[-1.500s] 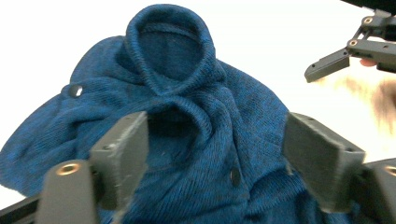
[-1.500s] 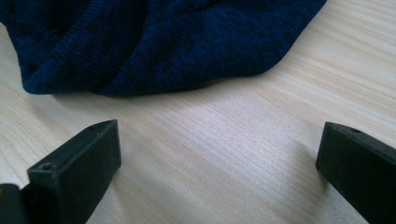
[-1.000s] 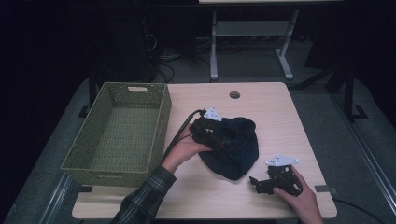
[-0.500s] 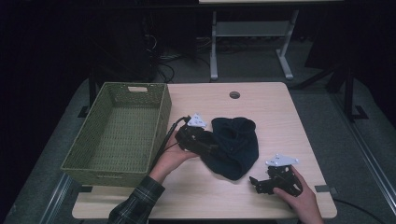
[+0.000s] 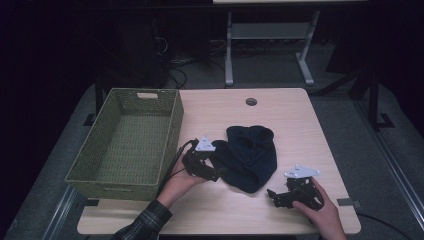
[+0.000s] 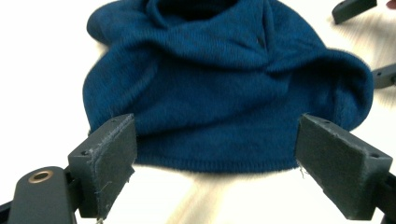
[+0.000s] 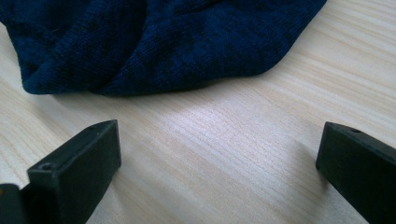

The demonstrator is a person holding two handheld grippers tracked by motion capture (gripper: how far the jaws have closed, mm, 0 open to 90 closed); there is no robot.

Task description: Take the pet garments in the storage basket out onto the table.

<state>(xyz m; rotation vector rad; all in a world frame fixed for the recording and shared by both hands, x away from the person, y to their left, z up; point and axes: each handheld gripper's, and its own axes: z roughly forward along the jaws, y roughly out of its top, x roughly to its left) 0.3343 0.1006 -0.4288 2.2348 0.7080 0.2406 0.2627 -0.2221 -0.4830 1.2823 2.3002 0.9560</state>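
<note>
high view: a dark blue knit hat lies crumpled on the wooden bench, right of a green woven basket. the left tongs sit at the hat's left edge, held in the left hand. the right tongs rest on the bench near the hat's lower right, apart from it, in the right hand.

left gripper view: the left tongs are spread wide, gripping nothing, with the hat's ribbed hem just beyond the gap.

right gripper view: the right tongs are wide open and empty over bare bench; the hat lies farther ahead.
</note>
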